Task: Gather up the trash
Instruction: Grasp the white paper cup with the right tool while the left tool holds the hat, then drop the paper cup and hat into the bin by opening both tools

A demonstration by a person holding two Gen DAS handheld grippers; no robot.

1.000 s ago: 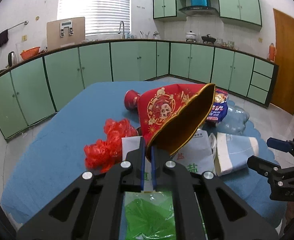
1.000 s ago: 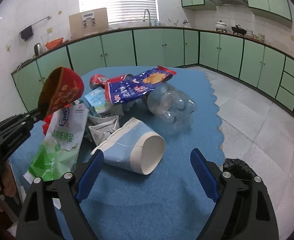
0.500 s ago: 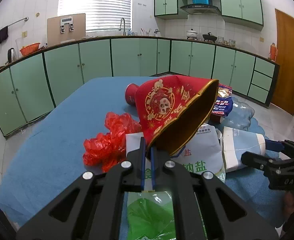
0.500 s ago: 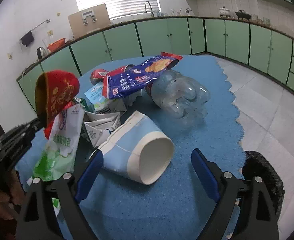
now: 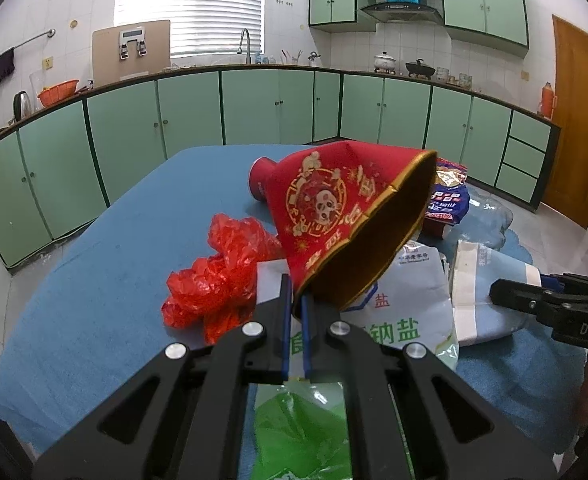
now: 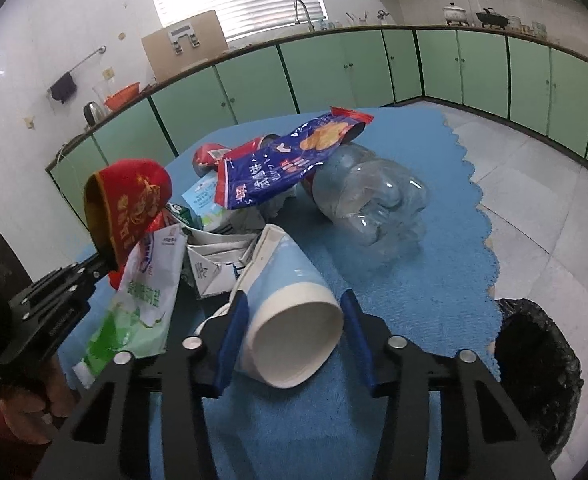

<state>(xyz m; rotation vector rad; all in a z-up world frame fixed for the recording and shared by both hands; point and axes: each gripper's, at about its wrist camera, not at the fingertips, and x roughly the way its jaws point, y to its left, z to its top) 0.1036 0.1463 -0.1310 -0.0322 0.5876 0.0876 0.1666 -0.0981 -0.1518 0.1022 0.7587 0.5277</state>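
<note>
Landmark: the black-lined bin [image 6: 534, 376], on the floor off the near right edge of the blue mat [image 6: 434, 280].

Left gripper [image 5: 296, 312]: jaws pressed together on the gold rim of the red paper bowl [image 5: 346, 208], which hangs clear of the mat, mouth tilted right. The grip is only an edge pinch. It sits on the far side of the trash pile from the bin.

Right gripper [image 6: 294, 328]: jaws spread, 1 finger each side of the blue-and-white paper cup [image 6: 290, 304]. The cup lies on its side on the mat, open mouth toward the camera, just left of the bin. I cannot tell whether the pads already touch its wall.

Rest of the pile, all farther from the bin than the cup: green-and-white salt bag [image 6: 146, 292], blue snack wrapper [image 6: 286, 160], crushed clear bottle [image 6: 370, 200], red plastic bag [image 5: 222, 276], folded cartons.

Judgement on the step, closing on the cup:
- Close slowly, since thin paper walls will likely buckle and slip.
- Grip near the stiff white rim band, not mid-body.
- Lift straight up before swinging right to the bin, so the cartons touching the cup are not dragged.
- Keep the left hand level, because the bowl could pivot out of its pinch.
</note>
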